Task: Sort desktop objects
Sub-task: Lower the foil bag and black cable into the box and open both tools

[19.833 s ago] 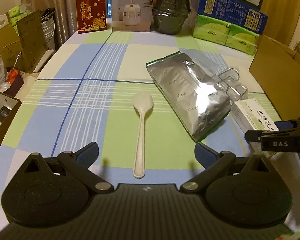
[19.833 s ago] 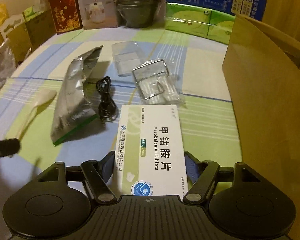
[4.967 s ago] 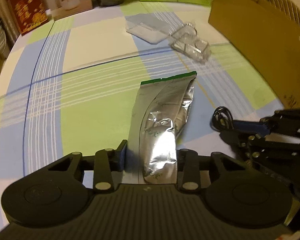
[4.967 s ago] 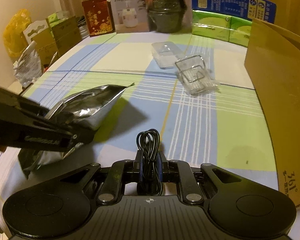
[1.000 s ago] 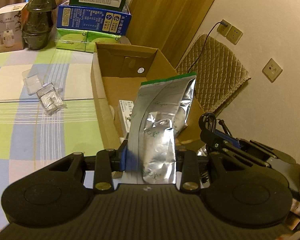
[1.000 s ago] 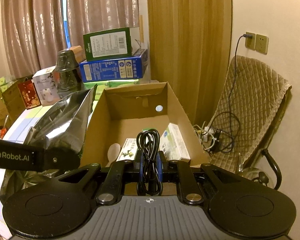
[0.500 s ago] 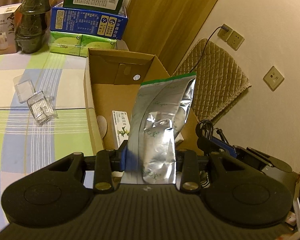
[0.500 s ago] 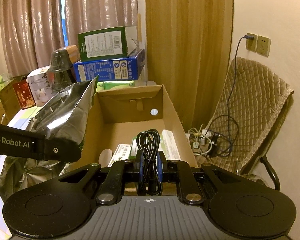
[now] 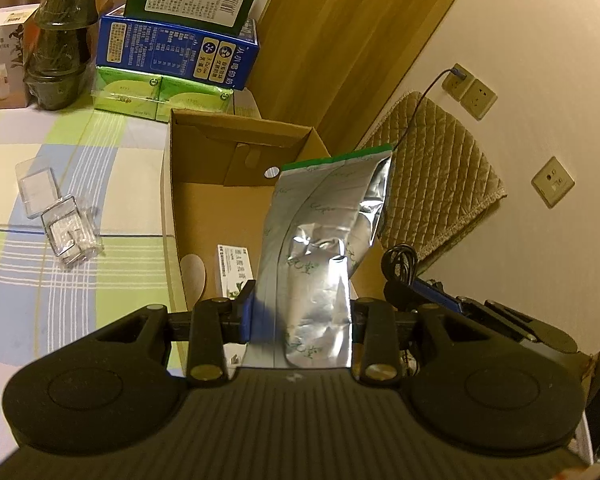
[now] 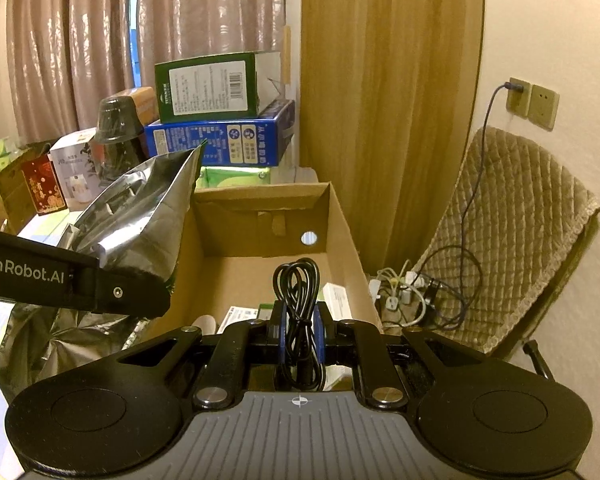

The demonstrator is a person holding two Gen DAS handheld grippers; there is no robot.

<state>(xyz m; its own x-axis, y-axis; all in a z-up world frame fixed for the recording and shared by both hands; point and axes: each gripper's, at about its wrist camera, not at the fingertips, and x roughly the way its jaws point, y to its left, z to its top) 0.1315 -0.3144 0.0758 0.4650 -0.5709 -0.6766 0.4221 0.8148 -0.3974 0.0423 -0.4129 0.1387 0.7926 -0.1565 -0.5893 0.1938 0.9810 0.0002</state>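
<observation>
Both loads carried over the open cardboard box, drop step next.
Left gripper pinches the upright foil pouch; right gripper is pressed together on the coiled black cable. The box floor lies just ahead and below each, so lowering, then spreading the jaws, seems called for.

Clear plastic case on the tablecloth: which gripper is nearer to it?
Left. The left gripper is beside the cardboard box's table-side wall, nearer the clear plastic case; the right gripper is farther away.
</observation>
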